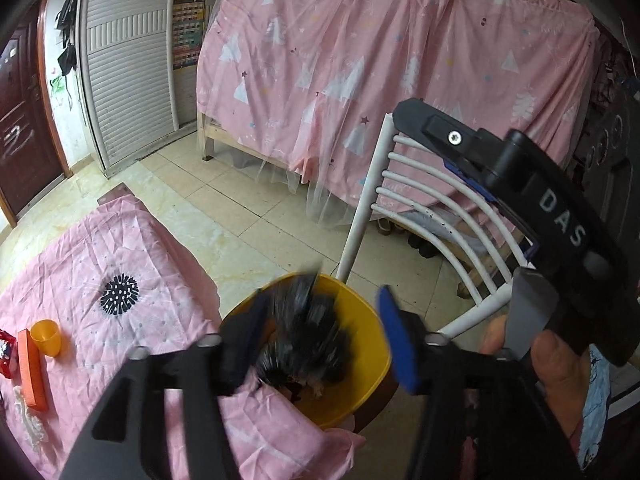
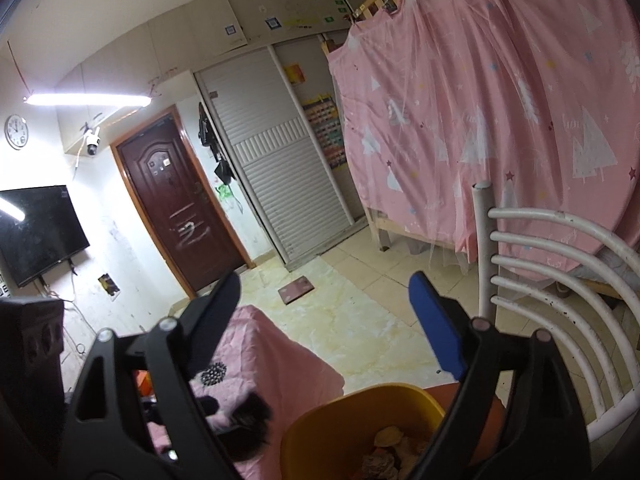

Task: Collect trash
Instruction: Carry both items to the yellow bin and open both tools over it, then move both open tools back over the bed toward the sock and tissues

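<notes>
1. The yellow bin (image 1: pixel 360 364) is taken as landmark; it stands at the corner of the pink-covered table (image 1: pixel 120 280), just beside the white chair (image 1: pixel 436 216).
2. A blurred black spiky piece of trash (image 1: pixel 308 332) is seen over the bin's mouth, between the spread jaws of the left gripper (image 1: pixel 324 336), not pinched.
3. The right gripper (image 2: pixel 332 320) is held wide apart above the bin, with nothing in it.
4. An orange cup (image 1: pixel 47 337) is left on the table, well apart from the bin.
</notes>
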Demonstrator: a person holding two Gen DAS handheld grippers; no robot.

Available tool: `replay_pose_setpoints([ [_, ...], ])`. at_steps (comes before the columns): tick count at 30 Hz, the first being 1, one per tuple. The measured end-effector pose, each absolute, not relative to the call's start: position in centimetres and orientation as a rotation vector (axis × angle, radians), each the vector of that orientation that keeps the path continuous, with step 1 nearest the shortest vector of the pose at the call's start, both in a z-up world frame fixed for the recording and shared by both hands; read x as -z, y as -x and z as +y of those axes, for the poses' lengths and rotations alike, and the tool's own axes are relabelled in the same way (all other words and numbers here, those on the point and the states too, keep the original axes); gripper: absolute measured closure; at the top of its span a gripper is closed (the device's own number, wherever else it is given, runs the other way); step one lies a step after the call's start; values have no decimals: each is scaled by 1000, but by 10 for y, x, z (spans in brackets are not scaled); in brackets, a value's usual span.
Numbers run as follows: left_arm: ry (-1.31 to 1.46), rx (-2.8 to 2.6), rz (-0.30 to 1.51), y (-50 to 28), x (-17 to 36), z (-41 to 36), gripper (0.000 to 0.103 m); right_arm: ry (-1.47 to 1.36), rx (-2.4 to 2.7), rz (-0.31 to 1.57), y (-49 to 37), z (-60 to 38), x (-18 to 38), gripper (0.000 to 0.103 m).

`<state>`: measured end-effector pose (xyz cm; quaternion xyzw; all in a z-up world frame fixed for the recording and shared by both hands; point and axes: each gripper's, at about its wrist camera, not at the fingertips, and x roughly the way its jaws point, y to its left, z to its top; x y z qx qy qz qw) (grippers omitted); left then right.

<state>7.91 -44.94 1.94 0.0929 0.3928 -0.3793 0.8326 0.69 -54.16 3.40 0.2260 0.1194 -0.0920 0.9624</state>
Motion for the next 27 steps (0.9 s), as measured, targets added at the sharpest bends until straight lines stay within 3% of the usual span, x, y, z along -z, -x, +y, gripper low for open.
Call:
replay_pose_setpoints([
  [2,-195,799,825,-80,-19,-448,41,-456,188,240,-6,-541,-34,20],
  [27,-133,667,787,-96,-29,-372,40,-375,114,293,-31,-498,-35,14],
])
